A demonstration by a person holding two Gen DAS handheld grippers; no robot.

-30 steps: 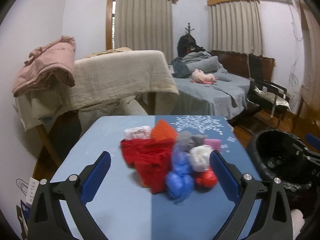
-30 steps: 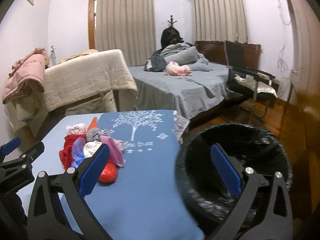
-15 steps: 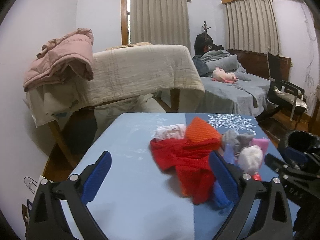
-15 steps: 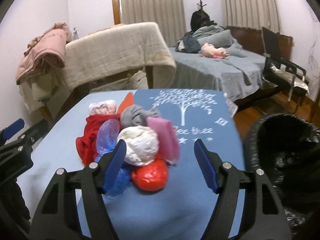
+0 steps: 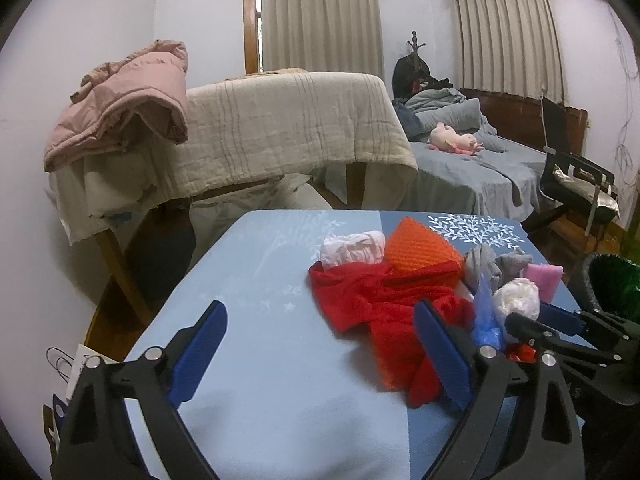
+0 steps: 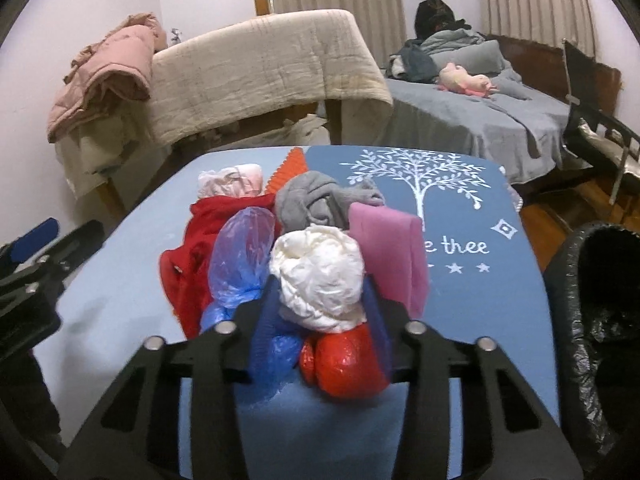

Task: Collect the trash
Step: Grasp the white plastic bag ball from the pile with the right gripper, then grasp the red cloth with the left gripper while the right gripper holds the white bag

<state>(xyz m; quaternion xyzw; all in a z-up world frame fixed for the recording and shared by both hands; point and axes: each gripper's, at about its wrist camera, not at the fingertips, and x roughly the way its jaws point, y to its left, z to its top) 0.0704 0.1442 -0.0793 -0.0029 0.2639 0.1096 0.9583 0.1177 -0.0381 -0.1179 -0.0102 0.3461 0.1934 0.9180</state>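
Observation:
A pile of trash and cloths lies on the blue table (image 5: 256,352): a white crumpled bag (image 6: 320,276), a red crumpled bag (image 6: 346,364), a blue plastic bag (image 6: 240,264), a red cloth (image 5: 372,300), an orange mesh piece (image 5: 416,252), a grey cloth (image 6: 320,200) and a pink cloth (image 6: 392,252). My right gripper (image 6: 320,316) has its jaws closed against the white bag, just above the red one. My left gripper (image 5: 320,348) is open and empty, above the table left of the pile. The black-lined trash bin (image 6: 600,320) stands at the table's right.
A rack draped with a beige blanket (image 5: 288,128) and a pink jacket (image 5: 124,96) stands behind the table. A bed (image 5: 480,164) with a pink plush toy and a black chair (image 5: 576,184) lie to the right.
My right gripper swung from the bin to the pile and closed its jaws on the white bag. My left gripper drifted left, away from the pile.

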